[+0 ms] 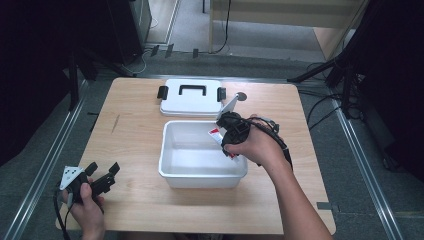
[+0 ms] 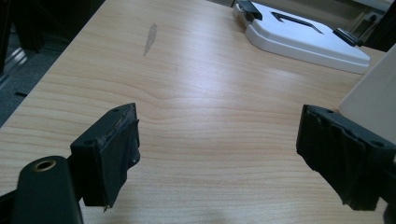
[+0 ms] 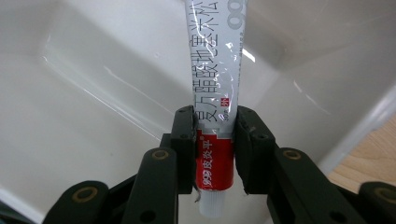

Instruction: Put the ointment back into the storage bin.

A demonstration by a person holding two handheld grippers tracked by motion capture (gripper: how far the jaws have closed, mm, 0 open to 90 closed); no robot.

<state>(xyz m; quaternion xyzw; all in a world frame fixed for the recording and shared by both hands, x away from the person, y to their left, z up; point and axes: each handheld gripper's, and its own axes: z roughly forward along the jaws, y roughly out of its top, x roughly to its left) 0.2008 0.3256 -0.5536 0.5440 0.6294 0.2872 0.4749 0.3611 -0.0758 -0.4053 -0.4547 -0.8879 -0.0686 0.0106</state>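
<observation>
A white and red tube of ointment (image 3: 215, 107) with black printed characters is clamped between the jaws of my right gripper (image 3: 215, 144), cap end toward the camera. The tube points down into a white plastic box (image 1: 172, 172) in the middle of the table. In the high view my right gripper (image 1: 226, 137) hangs over the box's right side with the tube (image 1: 216, 133) sticking out. My left gripper (image 1: 106, 179) rests low over the table's near left corner, jaws wide apart with only bare wood between its pads (image 2: 114, 144).
The box's white lid (image 1: 191, 99) with black handle and clips lies flat behind the box; the lid (image 2: 303, 39) also appears at the far right of the left gripper view. A small round grey disc (image 1: 241, 96) sits beside it. Tripod legs stand off the table's far corners.
</observation>
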